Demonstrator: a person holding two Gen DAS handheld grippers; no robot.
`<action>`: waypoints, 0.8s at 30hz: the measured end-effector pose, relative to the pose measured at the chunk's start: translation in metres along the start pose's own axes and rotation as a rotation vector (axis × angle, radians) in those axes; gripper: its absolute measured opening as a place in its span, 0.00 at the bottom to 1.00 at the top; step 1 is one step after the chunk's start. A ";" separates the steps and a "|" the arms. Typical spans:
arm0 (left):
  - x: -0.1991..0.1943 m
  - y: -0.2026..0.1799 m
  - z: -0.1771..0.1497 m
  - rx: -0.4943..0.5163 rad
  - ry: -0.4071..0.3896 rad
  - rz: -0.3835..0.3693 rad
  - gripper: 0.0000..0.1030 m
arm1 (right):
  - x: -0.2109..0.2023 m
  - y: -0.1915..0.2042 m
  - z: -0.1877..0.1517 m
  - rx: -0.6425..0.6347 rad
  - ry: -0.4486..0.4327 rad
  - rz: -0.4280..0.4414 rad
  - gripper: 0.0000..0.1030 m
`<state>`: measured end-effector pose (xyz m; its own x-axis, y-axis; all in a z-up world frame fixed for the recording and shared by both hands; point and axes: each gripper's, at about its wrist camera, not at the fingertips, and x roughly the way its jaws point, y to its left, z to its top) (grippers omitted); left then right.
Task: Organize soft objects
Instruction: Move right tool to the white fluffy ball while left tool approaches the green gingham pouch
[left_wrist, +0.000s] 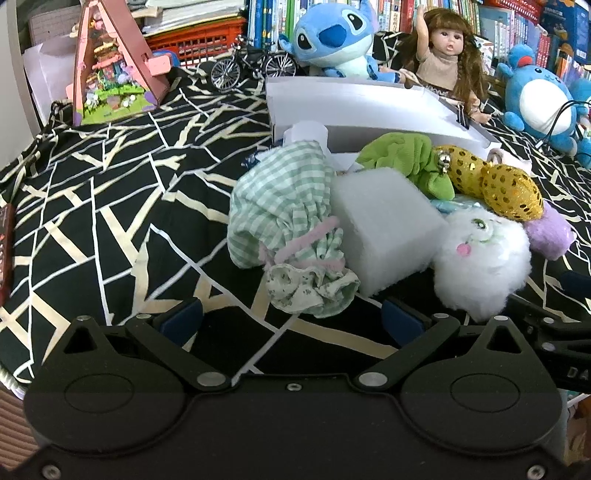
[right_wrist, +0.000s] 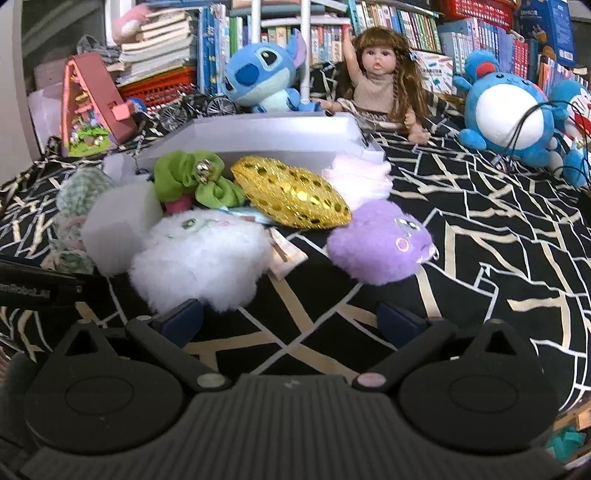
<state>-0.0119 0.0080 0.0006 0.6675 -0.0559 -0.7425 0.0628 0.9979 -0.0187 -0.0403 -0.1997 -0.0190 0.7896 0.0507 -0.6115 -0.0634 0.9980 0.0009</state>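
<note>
- Left tongs (left_wrist: 291, 319) wide open, nothing held, low over the black patterned cloth (left_wrist: 110, 206), just in front of the green checked pouch (left_wrist: 280, 214).
- Right tongs (right_wrist: 291, 319) wide open too, nothing held, with the white fluffy toy (right_wrist: 195, 254) right by its left finger.
- Soft things all in one heap in front of the white box (left_wrist: 354, 107): white sponge block (left_wrist: 384, 229), green ruffle with a bell (right_wrist: 192, 181), gold sequin cushion (right_wrist: 291, 195), purple fluffy toy (right_wrist: 380, 247), pale pink fluff (right_wrist: 358, 177).
- Could grab two at once: pouch, block and white toy touch each other, so a wide bite may catch a neighbour.
- Could slip: fluffy fur squashes flat, and shiny sequins look slick.
- Could snag: thin frill (left_wrist: 314, 288) on the pouch may catch on a finger and drag the whole pouch.
- Could bump: both tongs sit near the same heap, so a crash looks likely if both go in together.
- Could knock the box back into the doll (left_wrist: 443, 55) and the blue plush (left_wrist: 332, 37) close behind it.
- Could bunch up the loose cloth under the heap.
</note>
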 end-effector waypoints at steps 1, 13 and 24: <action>-0.001 0.000 0.000 0.002 -0.008 0.002 1.00 | -0.003 0.001 0.000 -0.011 -0.017 0.010 1.00; -0.024 0.012 0.013 -0.013 -0.146 0.018 1.00 | -0.014 0.016 0.011 -0.094 -0.135 0.102 1.00; -0.032 0.019 0.013 -0.043 -0.178 -0.019 1.00 | -0.006 0.023 0.014 -0.100 -0.150 0.122 1.00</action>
<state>-0.0222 0.0284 0.0332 0.7878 -0.0759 -0.6112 0.0470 0.9969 -0.0632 -0.0378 -0.1765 -0.0040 0.8541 0.1833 -0.4868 -0.2184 0.9757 -0.0157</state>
